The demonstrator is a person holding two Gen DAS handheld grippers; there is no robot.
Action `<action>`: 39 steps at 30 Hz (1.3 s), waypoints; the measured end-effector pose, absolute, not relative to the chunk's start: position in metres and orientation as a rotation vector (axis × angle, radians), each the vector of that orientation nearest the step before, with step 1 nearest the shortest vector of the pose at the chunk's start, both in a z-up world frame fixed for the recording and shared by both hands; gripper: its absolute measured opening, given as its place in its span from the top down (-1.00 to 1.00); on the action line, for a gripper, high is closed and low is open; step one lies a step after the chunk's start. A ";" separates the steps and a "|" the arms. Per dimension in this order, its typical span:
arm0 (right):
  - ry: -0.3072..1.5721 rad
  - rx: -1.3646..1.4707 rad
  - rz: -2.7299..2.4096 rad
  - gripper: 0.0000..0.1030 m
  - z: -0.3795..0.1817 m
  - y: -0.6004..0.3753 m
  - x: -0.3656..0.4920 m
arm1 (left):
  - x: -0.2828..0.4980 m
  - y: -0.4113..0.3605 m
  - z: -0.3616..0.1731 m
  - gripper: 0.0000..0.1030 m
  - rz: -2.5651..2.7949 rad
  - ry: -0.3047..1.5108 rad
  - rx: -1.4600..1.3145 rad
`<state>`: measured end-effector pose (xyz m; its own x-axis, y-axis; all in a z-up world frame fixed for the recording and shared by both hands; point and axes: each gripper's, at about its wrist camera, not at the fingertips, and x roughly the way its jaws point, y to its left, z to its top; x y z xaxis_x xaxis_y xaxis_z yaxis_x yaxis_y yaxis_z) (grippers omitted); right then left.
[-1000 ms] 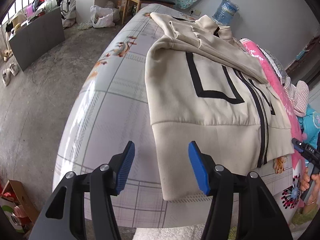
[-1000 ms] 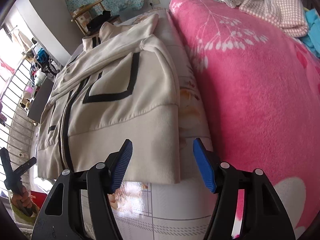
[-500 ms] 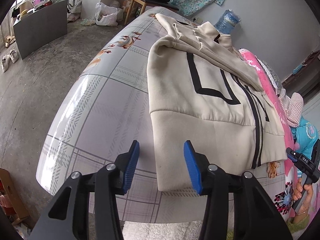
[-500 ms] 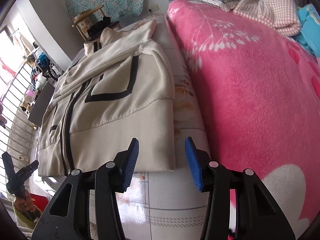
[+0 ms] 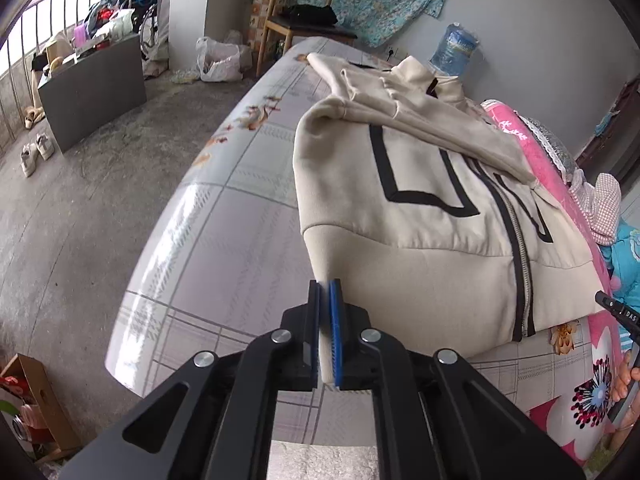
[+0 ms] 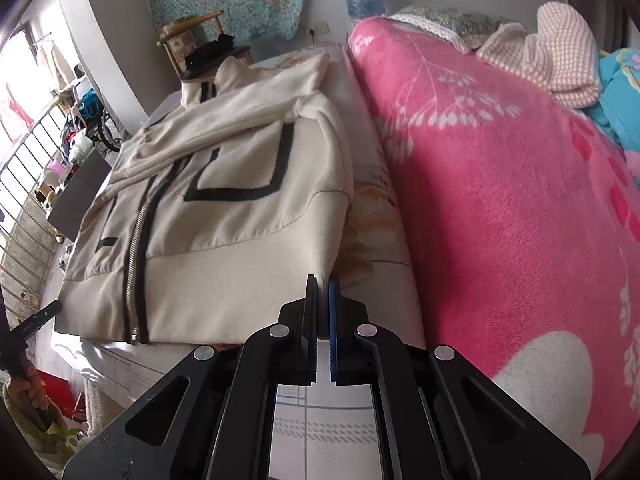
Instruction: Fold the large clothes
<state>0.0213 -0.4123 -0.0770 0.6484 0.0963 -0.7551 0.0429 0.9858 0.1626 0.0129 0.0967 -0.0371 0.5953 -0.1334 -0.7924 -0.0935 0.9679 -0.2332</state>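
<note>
Cream fleece zip-up jacket with black line trim lies flat on a glossy checked grey-and-white bed cover, front up, zipped, both sleeves folded across the chest. From the left wrist view, the left gripper, black with blue pads, has its jaws pinched tight on the jacket's near hem corner, at the side towards the open floor. Beyond the bed are a wooden chair, a blue water bottle and a grey box on the concrete floor. At the right edge, a hand holds the other tool. From the right wrist view, the right gripper is likewise clamped on the jacket's opposite hem corner, the one nearest a fluffy pink blanket with white leaf print. That blanket lies just beside the jacket, with a strip of bed cover between them. A pink-and-white checked cloth sits on the far end of the blanket.
</note>
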 end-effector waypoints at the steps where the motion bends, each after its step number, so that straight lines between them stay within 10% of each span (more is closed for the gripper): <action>1: 0.850 0.181 0.043 0.95 -0.069 -0.413 0.015 | 0.009 0.099 -0.029 0.92 -0.026 0.919 -0.255; 15: 0.989 0.354 0.101 0.91 -0.108 -0.414 -0.048 | -0.028 0.131 -0.049 0.89 -0.028 1.041 -0.249; 23: 1.020 0.348 0.101 0.29 -0.109 -0.416 -0.043 | -0.036 0.136 -0.049 0.83 -0.060 1.061 -0.314; 39: 1.045 0.335 0.151 -0.03 -0.118 -0.407 -0.049 | -0.041 0.131 -0.069 0.45 -0.046 1.131 -0.335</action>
<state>-0.0489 -0.4067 -0.1180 0.4974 0.2794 -0.8213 0.0362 0.9392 0.3414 -0.0408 0.1305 -0.0692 0.4307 -0.2049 -0.8789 -0.1321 0.9491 -0.2860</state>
